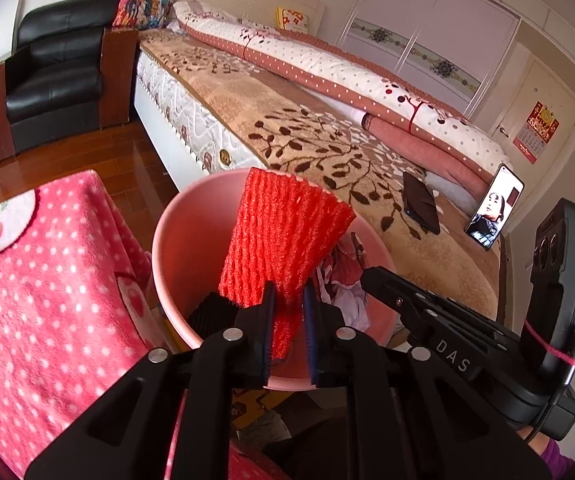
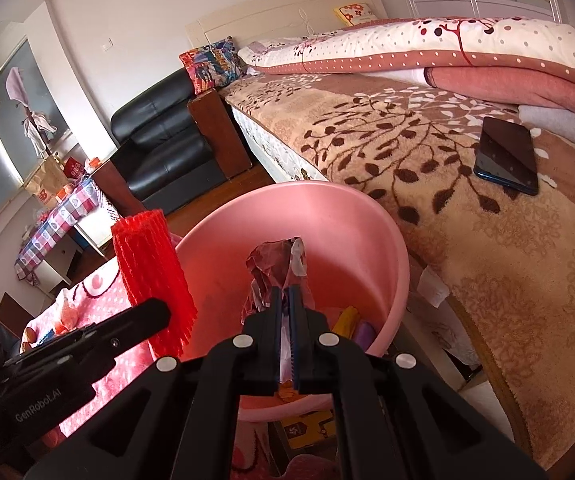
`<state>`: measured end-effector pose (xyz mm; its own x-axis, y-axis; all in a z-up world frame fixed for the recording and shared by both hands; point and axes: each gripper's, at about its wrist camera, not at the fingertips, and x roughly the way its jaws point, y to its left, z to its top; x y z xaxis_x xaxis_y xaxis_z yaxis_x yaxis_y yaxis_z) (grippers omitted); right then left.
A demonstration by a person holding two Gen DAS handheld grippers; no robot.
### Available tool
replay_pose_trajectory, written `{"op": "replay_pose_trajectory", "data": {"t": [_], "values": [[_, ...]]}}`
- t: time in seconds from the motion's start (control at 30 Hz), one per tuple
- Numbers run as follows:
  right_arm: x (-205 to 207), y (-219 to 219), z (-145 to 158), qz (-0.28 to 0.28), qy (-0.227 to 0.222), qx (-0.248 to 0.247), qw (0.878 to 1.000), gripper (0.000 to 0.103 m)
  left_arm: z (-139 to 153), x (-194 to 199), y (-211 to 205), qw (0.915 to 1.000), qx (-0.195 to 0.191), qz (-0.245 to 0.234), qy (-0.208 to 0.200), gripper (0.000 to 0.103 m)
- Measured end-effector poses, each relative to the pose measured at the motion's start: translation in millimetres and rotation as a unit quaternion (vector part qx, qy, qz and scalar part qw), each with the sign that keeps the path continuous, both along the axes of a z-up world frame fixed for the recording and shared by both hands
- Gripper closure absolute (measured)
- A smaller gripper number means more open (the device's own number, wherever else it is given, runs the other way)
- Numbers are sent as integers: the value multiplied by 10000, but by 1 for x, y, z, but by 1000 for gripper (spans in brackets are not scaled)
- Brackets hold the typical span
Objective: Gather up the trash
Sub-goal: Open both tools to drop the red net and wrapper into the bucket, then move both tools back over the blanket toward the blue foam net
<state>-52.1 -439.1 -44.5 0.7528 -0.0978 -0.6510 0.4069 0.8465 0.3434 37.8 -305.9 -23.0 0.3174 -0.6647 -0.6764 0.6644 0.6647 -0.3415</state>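
My left gripper (image 1: 288,294) is shut on a red foam fruit net (image 1: 283,240) and holds it upright over a pink plastic bin (image 1: 175,240). The net also shows in the right wrist view (image 2: 149,268), at the bin's left rim. My right gripper (image 2: 286,292) is shut on a crumpled red-and-white wrapper (image 2: 275,266) held over the same pink bin (image 2: 327,216). The wrapper also shows in the left wrist view (image 1: 341,268). Yellow and purple scraps (image 2: 353,324) lie inside the bin.
A bed with a leaf-patterned blanket (image 2: 427,152) runs along the right. Two phones lie on it, one dark (image 2: 507,154) and one lit (image 1: 493,208). A pink dotted cloth (image 1: 43,280) covers a surface left of the bin. A black armchair (image 1: 55,68) stands behind.
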Motion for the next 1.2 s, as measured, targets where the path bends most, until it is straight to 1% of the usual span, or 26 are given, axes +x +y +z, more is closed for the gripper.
{"op": "replay_pose_trajectory", "data": {"t": [0.03,0.07,0.1,0.27,0.33,0.37,0.4,0.47,0.5,0.8,0.9,1.2], "values": [[1,0,-1,-6,11,-1,10000,100,-1,1,1,10000,-19,10,36,81],[1,0,-1,-8,14,0,10000,100,-2,2,0,10000,-40,21,56,72],[2,0,-1,-5,10,7,10000,100,-3,2,2,10000,-59,28,67,68],[3,0,-2,-6,11,32,10000,98,-4,3,3,10000,-27,54,76,59],[3,0,-2,-10,15,38,10000,97,-3,3,6,9999,-51,60,82,58],[3,0,-2,-10,9,37,10000,94,-3,2,7,9999,-76,69,68,57],[3,0,-2,-5,-16,49,10000,87,-2,1,9,9999,-95,79,60,57],[1,0,-1,-50,-47,27,10000,78,0,0,11,9999,-111,82,65,57],[0,1,0,-61,-74,20,10000,77,1,-1,13,9999,-122,86,62,57],[-10,20,11,113,-208,23,9997,74,15,-17,37,9995,-140,242,-145,57],[-13,32,16,239,-258,-6,9994,74,19,-24,48,9988,-77,389,-273,57],[-19,76,27,743,-287,-56,9968,73,27,-38,93,9962,-52,840,-240,57]]}}
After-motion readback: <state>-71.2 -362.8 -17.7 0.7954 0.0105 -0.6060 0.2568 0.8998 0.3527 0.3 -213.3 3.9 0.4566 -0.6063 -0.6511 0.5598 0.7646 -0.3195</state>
